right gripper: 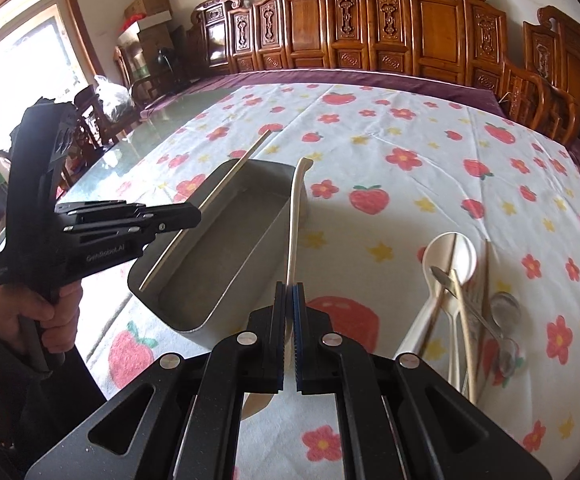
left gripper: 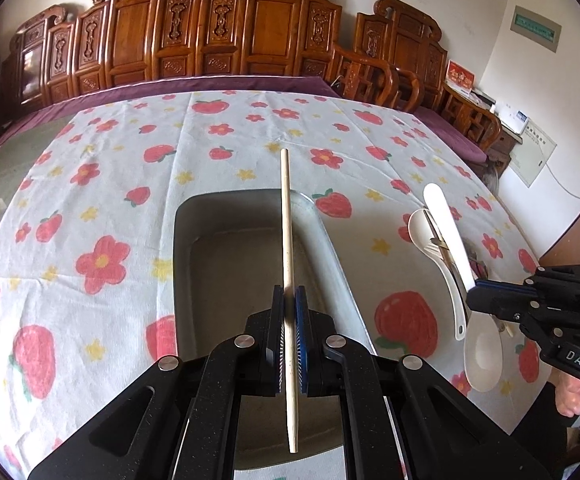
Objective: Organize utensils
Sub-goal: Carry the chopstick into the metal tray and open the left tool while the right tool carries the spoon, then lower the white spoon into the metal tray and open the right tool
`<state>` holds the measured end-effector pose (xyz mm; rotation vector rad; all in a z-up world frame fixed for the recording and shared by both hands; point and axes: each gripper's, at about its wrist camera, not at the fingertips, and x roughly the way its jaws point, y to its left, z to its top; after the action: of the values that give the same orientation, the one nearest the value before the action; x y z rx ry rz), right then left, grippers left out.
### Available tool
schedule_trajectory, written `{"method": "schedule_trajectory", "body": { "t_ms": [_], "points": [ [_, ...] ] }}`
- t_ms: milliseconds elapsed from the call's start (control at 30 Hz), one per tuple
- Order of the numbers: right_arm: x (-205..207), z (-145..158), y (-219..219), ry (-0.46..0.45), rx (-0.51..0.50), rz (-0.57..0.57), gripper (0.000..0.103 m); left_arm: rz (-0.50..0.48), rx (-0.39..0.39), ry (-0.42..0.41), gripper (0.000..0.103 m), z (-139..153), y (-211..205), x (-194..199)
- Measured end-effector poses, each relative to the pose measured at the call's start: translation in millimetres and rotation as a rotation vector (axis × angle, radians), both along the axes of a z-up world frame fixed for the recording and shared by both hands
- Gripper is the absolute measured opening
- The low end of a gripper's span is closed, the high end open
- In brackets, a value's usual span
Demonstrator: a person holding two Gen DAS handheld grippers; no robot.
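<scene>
A: Right, left claw (left gripper: 289,300) clamped on a wooden chopstick (left gripper: 287,216), held over the metal tray (left gripper: 186,240); tip reaching past the tray's far rim

B: Noted. Right claw (right gripper: 289,296) pinched tight on a white spoon (right gripper: 295,216), handle rising beside the tray's right wall, bowl hanging below the pads

A: Tray bare inside, sitting on the strawberry-and-flower cloth (left gripper: 102,184) over the table

B: Remaining utensils piled on the cloth right of the tray: white spoon pile (right gripper: 450,260), a metal fork (right gripper: 476,292), metal spoons (right gripper: 504,308), another chopstick (right gripper: 464,320), all overlapping

A: Carved wooden chairs (left gripper: 218,28) along the far side
</scene>
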<state>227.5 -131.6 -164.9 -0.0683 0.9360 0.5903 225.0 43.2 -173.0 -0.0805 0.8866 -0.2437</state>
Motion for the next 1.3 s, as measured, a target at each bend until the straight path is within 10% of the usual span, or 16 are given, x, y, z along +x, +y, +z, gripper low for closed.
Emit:
{"method": "schedule_trajectory", "body": {
  "t_ms": [1300],
  "points": [
    [50.1, -47.3, 116.6, 0.118, -0.078, -0.003, 0.005, 0.150, 0.019, -0.086, 0.021, 16.1, 85.6, -11.1]
  ]
}}
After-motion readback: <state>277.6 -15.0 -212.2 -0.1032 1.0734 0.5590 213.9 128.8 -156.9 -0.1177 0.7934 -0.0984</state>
